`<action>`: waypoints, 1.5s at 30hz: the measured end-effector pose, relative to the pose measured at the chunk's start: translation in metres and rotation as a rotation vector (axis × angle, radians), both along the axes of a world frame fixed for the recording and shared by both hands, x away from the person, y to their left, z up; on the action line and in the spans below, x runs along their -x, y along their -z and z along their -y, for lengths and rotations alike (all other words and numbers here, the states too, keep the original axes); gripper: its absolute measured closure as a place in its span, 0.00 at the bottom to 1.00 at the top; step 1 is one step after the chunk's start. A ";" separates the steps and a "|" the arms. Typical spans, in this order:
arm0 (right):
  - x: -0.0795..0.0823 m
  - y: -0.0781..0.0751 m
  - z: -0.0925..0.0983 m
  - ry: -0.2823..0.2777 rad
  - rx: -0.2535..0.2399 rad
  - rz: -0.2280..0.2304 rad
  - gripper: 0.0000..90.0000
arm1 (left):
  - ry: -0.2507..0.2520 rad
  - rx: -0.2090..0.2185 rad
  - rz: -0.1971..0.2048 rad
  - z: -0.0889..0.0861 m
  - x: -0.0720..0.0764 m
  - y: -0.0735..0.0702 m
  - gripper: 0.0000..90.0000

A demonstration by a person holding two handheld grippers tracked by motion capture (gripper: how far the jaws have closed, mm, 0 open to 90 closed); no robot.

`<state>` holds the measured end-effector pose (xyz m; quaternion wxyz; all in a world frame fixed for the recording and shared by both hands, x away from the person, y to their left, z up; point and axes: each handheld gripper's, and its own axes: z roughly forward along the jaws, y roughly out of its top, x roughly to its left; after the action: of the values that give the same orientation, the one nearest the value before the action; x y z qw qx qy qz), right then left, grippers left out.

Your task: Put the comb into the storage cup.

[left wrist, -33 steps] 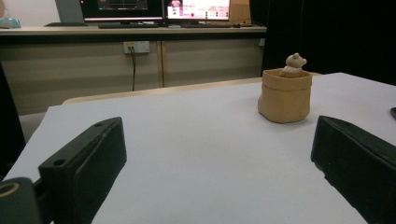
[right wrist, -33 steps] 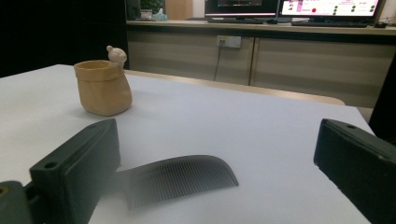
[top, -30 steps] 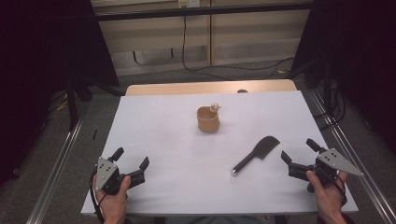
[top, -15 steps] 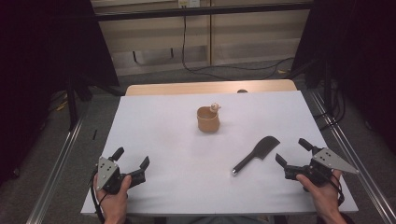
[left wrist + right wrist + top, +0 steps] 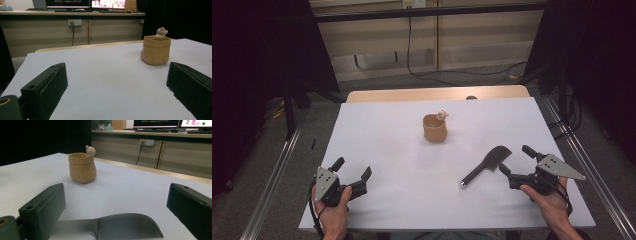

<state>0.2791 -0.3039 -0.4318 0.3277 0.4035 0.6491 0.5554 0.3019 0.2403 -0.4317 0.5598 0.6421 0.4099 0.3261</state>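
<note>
Spatula (image 5: pixel 486 165) is lying on the tabletop (image 5: pixel 392 130) just left of my right gripper (image 5: pixel 518 164), blade end nearest its wide-open, empty jaws and handle running away toward me and the middle, so that's my closer hand, with the left gripper (image 5: pixel 353 170), also spread empty, well off.
</note>
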 end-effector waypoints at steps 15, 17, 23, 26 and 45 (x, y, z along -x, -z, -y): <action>-0.018 -0.005 -0.019 -0.048 -0.030 -0.002 0.03 | -0.002 -0.013 0.004 0.002 -0.003 0.000 0.04; -0.020 -0.007 -0.024 -0.066 -0.019 0.002 0.04 | 0.001 -0.016 0.003 0.002 -0.003 0.000 0.04; -0.024 -0.008 -0.041 -0.103 -0.007 -0.008 0.05 | 0.025 -0.006 -0.012 0.003 -0.003 0.001 0.04; -0.024 -0.007 -0.045 -0.111 0.008 -0.008 0.07 | 0.027 -0.002 -0.007 0.002 -0.004 0.001 0.04; -0.053 -0.013 -0.065 -0.157 0.000 -0.023 0.41 | 0.041 -0.005 0.022 0.004 0.001 -0.003 0.04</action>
<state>0.3319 -0.2386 -0.4184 0.2754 0.3578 0.6825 0.5748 0.3010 0.2367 -0.4289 0.5693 0.6481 0.3897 0.3224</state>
